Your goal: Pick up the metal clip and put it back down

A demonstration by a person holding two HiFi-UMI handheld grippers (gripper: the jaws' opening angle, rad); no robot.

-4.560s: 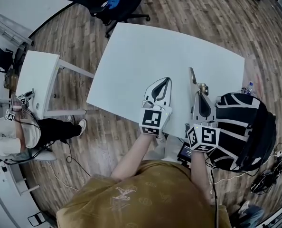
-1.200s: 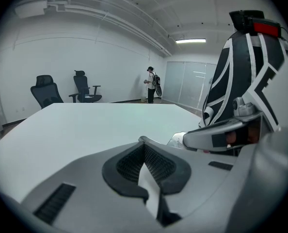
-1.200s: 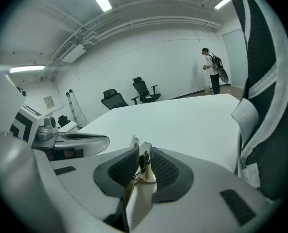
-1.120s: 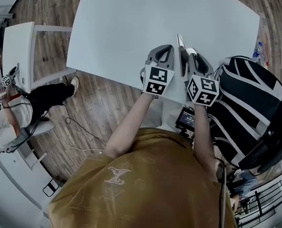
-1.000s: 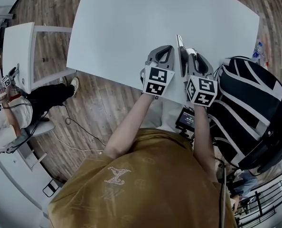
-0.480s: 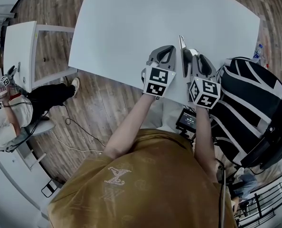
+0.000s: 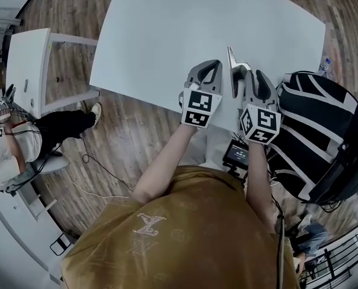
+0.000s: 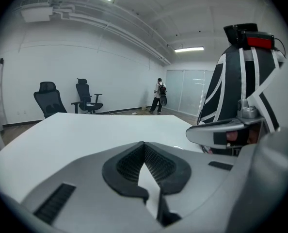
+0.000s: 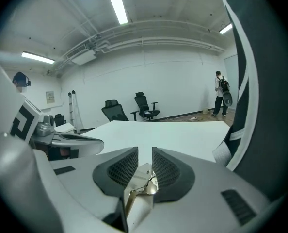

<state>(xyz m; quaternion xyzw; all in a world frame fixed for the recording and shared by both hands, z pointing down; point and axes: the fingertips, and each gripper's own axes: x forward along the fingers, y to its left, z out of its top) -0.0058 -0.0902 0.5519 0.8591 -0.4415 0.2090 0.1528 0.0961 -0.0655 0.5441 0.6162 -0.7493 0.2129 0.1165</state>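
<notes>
Silver metal clip (image 9: 143,183) pinched in the right tongs (image 9: 145,153) over the near edge of the white counter (image 7: 167,35); left tongs (image 8: 144,147), just beside, fully closed on nothing.

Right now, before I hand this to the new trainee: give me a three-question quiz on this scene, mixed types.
1. True or false: the left gripper is shut with nothing between its jaws.
2. Multiple choice: what holds the metal clip? A) the left gripper B) the right gripper C) neither.
3. Short answer: in the head view, what large thing stands just right of the right gripper?

Key
1. True: its pads meet and no object is between them.
2. B: the clip sits pinched between its pads.
3. The black-and-white bag.
</notes>
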